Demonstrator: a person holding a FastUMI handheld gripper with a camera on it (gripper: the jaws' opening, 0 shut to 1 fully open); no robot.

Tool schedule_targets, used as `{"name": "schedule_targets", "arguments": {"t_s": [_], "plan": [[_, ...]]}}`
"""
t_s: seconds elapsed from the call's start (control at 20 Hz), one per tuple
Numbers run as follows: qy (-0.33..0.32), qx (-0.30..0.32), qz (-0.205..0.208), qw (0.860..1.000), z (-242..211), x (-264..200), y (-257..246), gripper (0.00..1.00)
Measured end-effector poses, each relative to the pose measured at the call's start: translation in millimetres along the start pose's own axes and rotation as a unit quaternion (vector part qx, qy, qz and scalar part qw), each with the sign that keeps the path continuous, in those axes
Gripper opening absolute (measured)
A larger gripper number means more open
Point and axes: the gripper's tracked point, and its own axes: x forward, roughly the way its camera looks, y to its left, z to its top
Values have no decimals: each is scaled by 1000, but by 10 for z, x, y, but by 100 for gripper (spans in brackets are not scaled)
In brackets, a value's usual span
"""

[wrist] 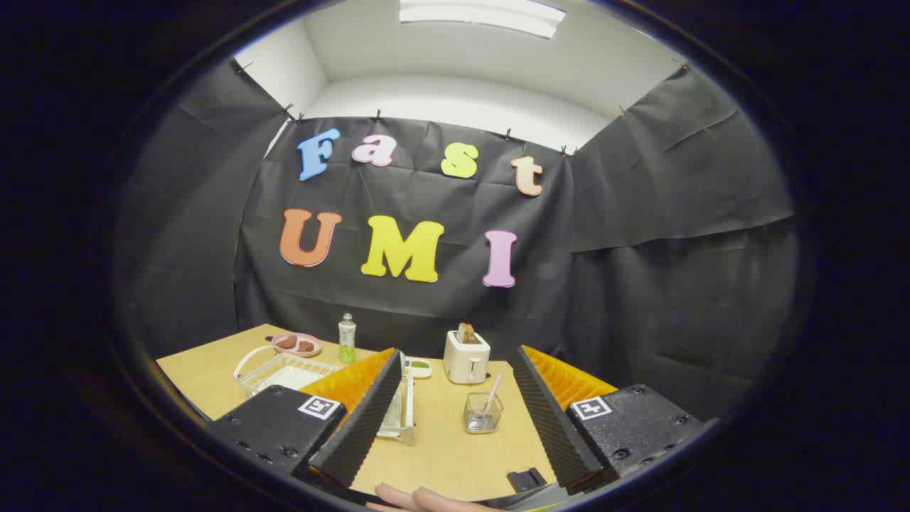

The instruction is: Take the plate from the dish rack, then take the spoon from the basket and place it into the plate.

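Neither step of the task looks done, as far as we can judge. The gripper [455, 419] hangs over the near end of the wooden table [455, 455] with its fingers spread wide apart and nothing between them but bare tabletop.

The dish rack [284, 373] stands to the left, partly behind the left finger. We take the pale round edge [402, 363] showing just past that finger's tip to be the plate, on edge in the rack, though the finger covers most of it and we cannot be sure. If so, lifting it out is what comes first.

The small wire basket [483, 414] sits ahead of the fingers, a little right of the middle, and a thin pale pink handle [492, 395] leans out of it. We read that as the spoon, untouched; its bowl is lost inside the mesh. Both pick-ups and the placing therefore remain.

Farther off stand a white toaster [466, 357] with bread in its slot, a green bottle [347, 340], and a pink dish [296, 344] with dark pieces on it at the far left. A small pale object [419, 368] between rack and toaster is too small to name. A dark flat item [526, 479] lies near the right finger, and fingertips of a hand [416, 498] show at the near edge, mostly cut off.
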Motion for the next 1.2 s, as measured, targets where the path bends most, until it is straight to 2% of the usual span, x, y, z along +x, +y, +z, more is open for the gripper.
{"name": "schedule_targets", "arguments": {"t_s": [0.85,1.2], "plan": [[6,1,-5,1000,-80,146,-18,100],[51,-12,-6,999,-102,647,119,100]]}}
